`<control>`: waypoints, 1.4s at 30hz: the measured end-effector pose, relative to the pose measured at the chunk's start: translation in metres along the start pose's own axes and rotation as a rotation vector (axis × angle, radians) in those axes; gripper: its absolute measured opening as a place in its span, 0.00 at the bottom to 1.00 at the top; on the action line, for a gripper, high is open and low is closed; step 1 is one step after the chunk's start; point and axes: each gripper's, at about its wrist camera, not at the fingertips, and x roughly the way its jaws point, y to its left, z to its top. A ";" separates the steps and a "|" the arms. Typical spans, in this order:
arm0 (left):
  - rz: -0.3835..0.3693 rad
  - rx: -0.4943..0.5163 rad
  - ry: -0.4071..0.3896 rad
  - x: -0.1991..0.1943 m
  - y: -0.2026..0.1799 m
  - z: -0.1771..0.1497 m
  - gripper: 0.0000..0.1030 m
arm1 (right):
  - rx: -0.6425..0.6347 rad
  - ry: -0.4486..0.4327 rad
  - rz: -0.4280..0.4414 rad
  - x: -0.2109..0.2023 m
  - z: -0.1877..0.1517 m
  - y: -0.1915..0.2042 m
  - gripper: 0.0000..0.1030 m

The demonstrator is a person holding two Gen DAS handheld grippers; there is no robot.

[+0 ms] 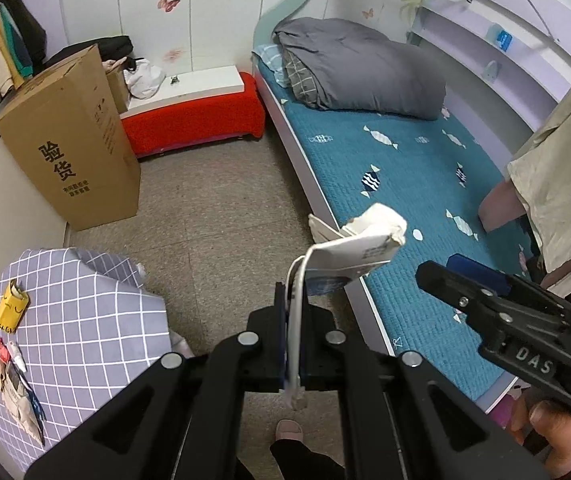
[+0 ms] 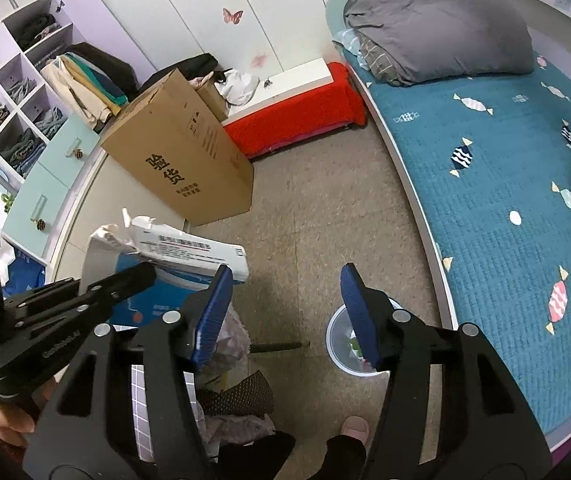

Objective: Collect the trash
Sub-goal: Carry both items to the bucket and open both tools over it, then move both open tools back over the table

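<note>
Trash wrappers (image 1: 11, 312) lie on the checked tablecloth (image 1: 85, 320).

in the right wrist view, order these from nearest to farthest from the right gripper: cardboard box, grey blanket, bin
1. bin, on the floor just below the right gripper
2. cardboard box, standing farther up on the left
3. grey blanket, at the bed's far end, upper right

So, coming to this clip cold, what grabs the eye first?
The left claw is shut on a torn white and blue paper package, held up over the floor beside the bed's teal candy-print cover. The right claw stands open and empty, above a small white bin on the floor. More wrappers lie on the grey checked cloth at lower left, and a tall cardboard box stands behind.
</note>
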 end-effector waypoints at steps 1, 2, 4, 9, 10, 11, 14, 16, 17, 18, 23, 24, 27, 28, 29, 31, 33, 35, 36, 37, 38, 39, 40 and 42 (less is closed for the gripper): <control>-0.004 0.006 0.002 0.002 -0.003 0.001 0.05 | 0.004 -0.004 -0.003 -0.002 0.000 -0.002 0.55; -0.007 0.011 0.004 0.003 -0.006 0.002 0.05 | 0.006 -0.008 -0.005 -0.003 0.000 -0.004 0.55; -0.013 0.023 0.007 0.006 -0.012 0.004 0.05 | 0.012 -0.015 -0.013 -0.007 0.001 -0.008 0.56; -0.028 0.050 0.019 0.013 -0.026 0.008 0.05 | 0.029 -0.040 -0.035 -0.015 0.000 -0.017 0.58; -0.031 0.054 0.020 0.014 -0.028 0.009 0.05 | 0.031 -0.044 -0.036 -0.016 0.000 -0.018 0.58; -0.034 0.058 0.021 0.015 -0.030 0.009 0.05 | 0.034 -0.049 -0.040 -0.018 0.000 -0.019 0.58; -0.043 0.069 0.019 0.018 -0.035 0.013 0.05 | 0.033 -0.068 -0.052 -0.024 -0.001 -0.020 0.60; -0.053 0.075 0.016 0.019 -0.040 0.015 0.05 | 0.032 -0.075 -0.059 -0.026 0.000 -0.021 0.61; -0.060 0.080 0.013 0.019 -0.042 0.017 0.05 | 0.036 -0.078 -0.058 -0.028 -0.001 -0.022 0.61; -0.063 0.085 0.009 0.019 -0.046 0.019 0.05 | 0.041 -0.084 -0.060 -0.030 -0.001 -0.024 0.61; -0.080 0.089 -0.001 0.020 -0.053 0.023 0.27 | 0.064 -0.117 -0.076 -0.041 0.000 -0.032 0.62; -0.071 0.088 0.001 0.021 -0.053 0.023 0.53 | 0.071 -0.120 -0.079 -0.042 -0.001 -0.035 0.62; -0.063 0.085 -0.016 0.018 -0.051 0.022 0.61 | 0.084 -0.122 -0.080 -0.045 -0.003 -0.038 0.62; -0.059 0.083 -0.014 0.017 -0.051 0.020 0.61 | 0.085 -0.122 -0.080 -0.045 -0.003 -0.038 0.62; -0.052 0.080 -0.018 0.015 -0.050 0.020 0.61 | 0.085 -0.121 -0.079 -0.045 -0.004 -0.038 0.62; -0.057 0.074 -0.038 0.009 -0.048 0.018 0.61 | 0.078 -0.120 -0.077 -0.045 -0.004 -0.034 0.62; -0.047 0.071 -0.050 0.004 -0.045 0.015 0.62 | 0.068 -0.119 -0.072 -0.045 -0.006 -0.032 0.62; -0.040 0.070 -0.060 -0.002 -0.043 0.011 0.62 | 0.056 -0.117 -0.066 -0.045 -0.008 -0.026 0.62; -0.037 0.068 -0.066 -0.004 -0.042 0.010 0.62 | 0.049 -0.116 -0.062 -0.045 -0.009 -0.022 0.62; -0.030 0.064 -0.074 -0.008 -0.040 0.008 0.62 | 0.043 -0.116 -0.058 -0.045 -0.010 -0.019 0.62; -0.026 0.059 -0.081 -0.012 -0.038 0.006 0.62 | 0.034 -0.115 -0.052 -0.045 -0.011 -0.015 0.62; -0.024 0.054 -0.085 -0.014 -0.037 0.004 0.62 | 0.027 -0.114 -0.048 -0.045 -0.012 -0.011 0.62; -0.020 0.048 -0.091 -0.018 -0.034 0.002 0.62 | 0.022 -0.114 -0.044 -0.045 -0.012 -0.009 0.62; -0.009 0.031 -0.106 -0.027 -0.028 -0.003 0.63 | 0.008 -0.113 -0.034 -0.046 -0.014 -0.001 0.62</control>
